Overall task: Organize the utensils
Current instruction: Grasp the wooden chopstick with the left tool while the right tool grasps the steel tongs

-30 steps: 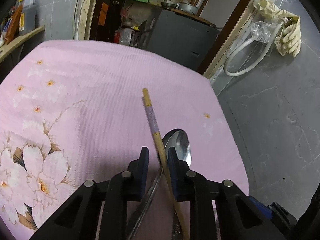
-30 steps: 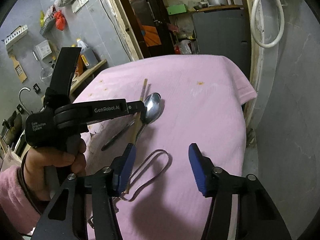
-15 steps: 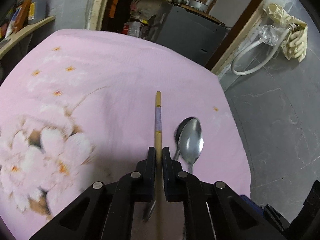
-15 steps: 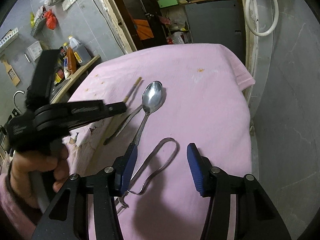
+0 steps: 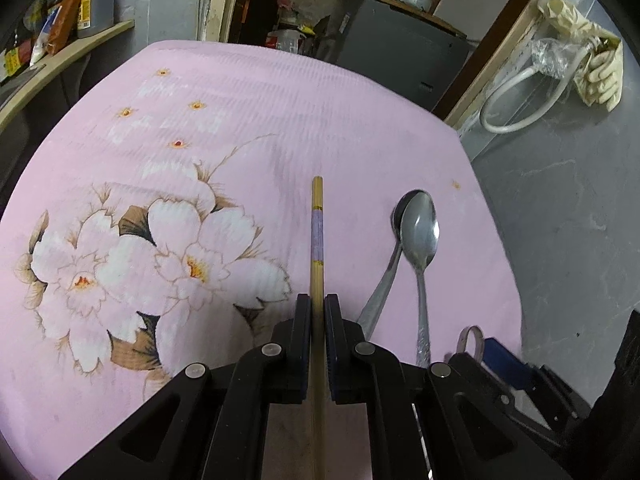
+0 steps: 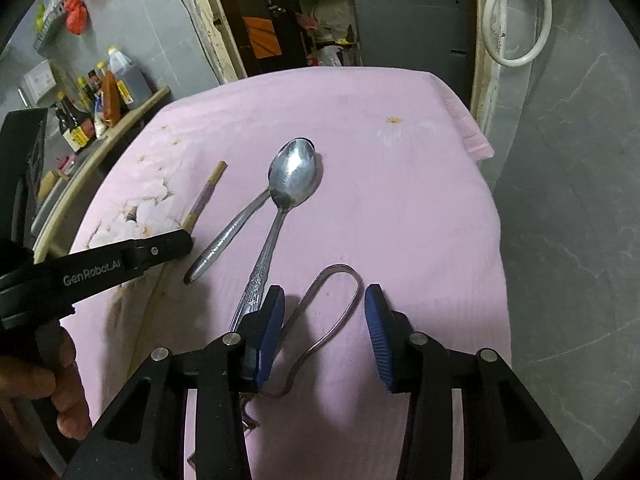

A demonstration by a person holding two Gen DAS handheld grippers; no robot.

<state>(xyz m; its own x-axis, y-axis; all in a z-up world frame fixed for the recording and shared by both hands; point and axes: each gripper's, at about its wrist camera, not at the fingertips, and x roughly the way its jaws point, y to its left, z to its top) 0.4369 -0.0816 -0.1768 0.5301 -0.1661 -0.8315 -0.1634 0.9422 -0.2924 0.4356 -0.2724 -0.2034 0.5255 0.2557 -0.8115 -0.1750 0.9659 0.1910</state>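
Note:
My left gripper (image 5: 317, 312) is shut on a wooden chopstick (image 5: 317, 232) with a purple band, held pointing forward above the pink flowered cloth (image 5: 240, 128). The chopstick also shows in the right wrist view (image 6: 204, 196), beside the left gripper (image 6: 176, 244). Two steel spoons lie crossed with stacked bowls (image 5: 418, 232), also seen in the right wrist view (image 6: 294, 176). My right gripper (image 6: 324, 312) is open and empty, hovering over a bent metal loop utensil (image 6: 340, 300).
The cloth-covered table (image 6: 400, 200) drops off at its right edge to a grey tiled floor (image 6: 560, 240). A shelf with bottles (image 6: 100, 96) stands at the left. A dark cabinet (image 5: 400, 48) stands behind the table.
My left gripper closed on the chopstick, lifted it and carried it left, away from the spoons. The right gripper stayed open over the metal loop, shifting slightly.

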